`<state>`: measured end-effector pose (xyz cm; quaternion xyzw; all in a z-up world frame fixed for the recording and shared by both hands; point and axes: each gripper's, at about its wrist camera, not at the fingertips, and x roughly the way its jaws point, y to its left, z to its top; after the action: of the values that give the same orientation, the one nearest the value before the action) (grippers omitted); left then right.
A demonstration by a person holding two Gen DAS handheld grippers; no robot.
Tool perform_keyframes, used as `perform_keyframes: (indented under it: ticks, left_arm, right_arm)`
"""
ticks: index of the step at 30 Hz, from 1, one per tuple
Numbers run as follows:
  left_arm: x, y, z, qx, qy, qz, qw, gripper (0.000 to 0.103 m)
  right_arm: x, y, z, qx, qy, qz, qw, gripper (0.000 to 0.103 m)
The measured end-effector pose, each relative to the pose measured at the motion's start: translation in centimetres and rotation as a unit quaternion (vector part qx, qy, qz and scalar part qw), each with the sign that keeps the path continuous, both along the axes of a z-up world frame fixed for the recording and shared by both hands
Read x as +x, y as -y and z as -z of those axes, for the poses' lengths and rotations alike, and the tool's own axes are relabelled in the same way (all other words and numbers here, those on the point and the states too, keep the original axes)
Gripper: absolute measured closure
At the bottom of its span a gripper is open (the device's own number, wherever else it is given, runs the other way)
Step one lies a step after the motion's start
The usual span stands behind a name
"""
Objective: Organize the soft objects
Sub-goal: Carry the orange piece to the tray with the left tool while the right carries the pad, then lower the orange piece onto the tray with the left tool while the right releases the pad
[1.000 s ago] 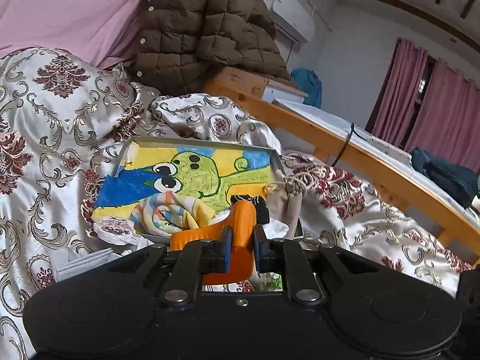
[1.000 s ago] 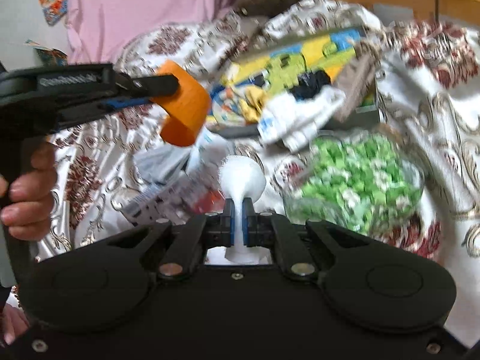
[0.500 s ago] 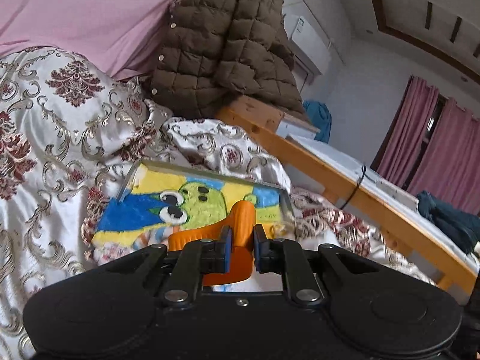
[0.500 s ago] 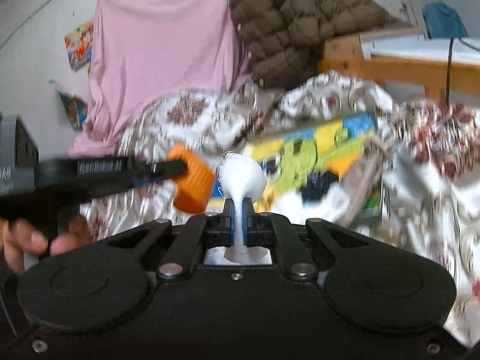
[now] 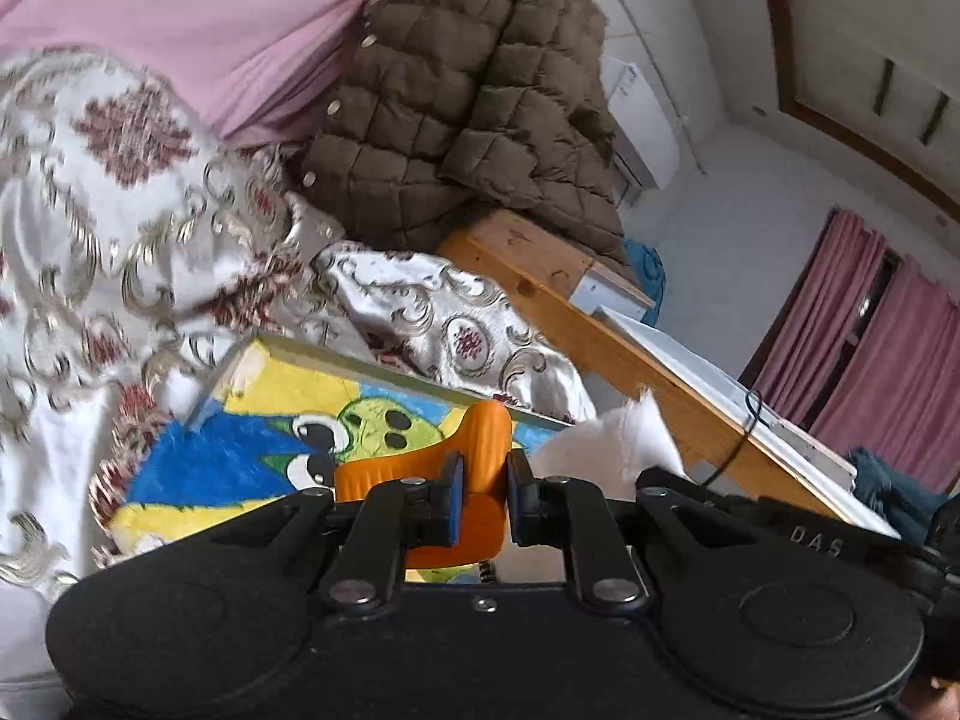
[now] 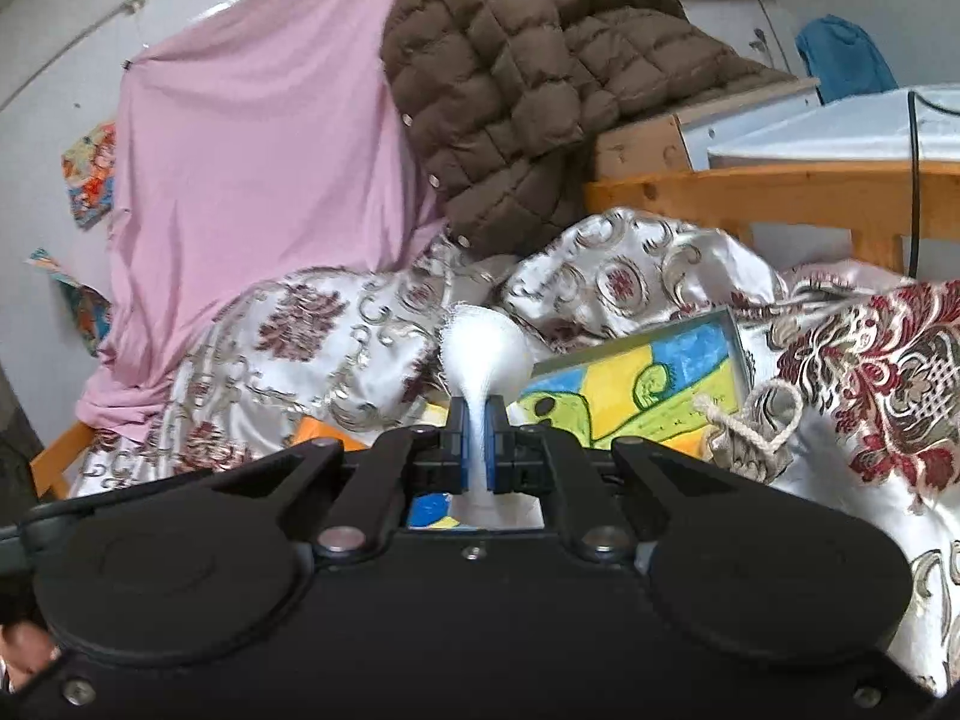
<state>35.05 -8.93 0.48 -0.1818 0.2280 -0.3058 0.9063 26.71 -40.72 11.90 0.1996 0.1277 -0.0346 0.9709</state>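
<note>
My left gripper (image 5: 480, 480) is shut on an orange rubbery band (image 5: 480, 450), which curls up past the pads. It hangs over a shallow box with a green cartoon lining (image 5: 252, 456) lying on the patterned bedspread. My right gripper (image 6: 478, 426) is shut on a white gauze cloth (image 6: 486, 348) that puffs out above the pads. That white cloth (image 5: 606, 444) and the right gripper's black body also show at the right of the left wrist view. The same box (image 6: 654, 384) lies just beyond the right gripper.
A beige drawstring pouch (image 6: 750, 432) rests at the box's right edge. A brown quilted jacket (image 5: 456, 108) hangs over a wooden bed frame (image 5: 606, 336) behind. A pink sheet (image 6: 252, 138) drapes the wall side. Rumpled floral satin bedding (image 5: 90, 210) surrounds the box.
Both grippers rose and moved over the box, keeping their loads. The right gripper with the white cloth has come in beside the left one. The items lying in the box have dropped below the left view.
</note>
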Motion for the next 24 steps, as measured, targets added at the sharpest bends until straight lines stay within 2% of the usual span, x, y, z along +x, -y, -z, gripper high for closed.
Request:
perform_keyframes:
  ticks: [6,10,17,21,24]
  left_arm:
    - [2.5,0.0,3.7,-0.002,-0.048,-0.002,0.9988,0.088]
    - [3.2,0.4,5.0,0.015,-0.067,0.009,0.9976,0.088]
    - [4.4,1.4,7.4,0.063,-0.11,0.001,0.992,0.087]
    - [4.5,2.1,8.1,0.078,-0.108,0.012,0.9911,0.084]
    - [4.4,2.5,7.9,0.085,-0.107,0.015,0.9906,0.08]
  right_arm:
    - [3.4,-0.2,2.8,0.003,-0.072,0.016,0.997,0.103]
    - [4.1,-0.1,4.5,0.013,-0.116,0.02,0.993,0.102]
    - [4.6,0.6,7.3,0.043,-0.15,0.027,0.987,0.1]
    - [4.4,0.9,8.6,0.066,-0.157,0.031,0.985,0.098]
    - [4.7,1.5,9.2,0.078,-0.16,0.034,0.983,0.093]
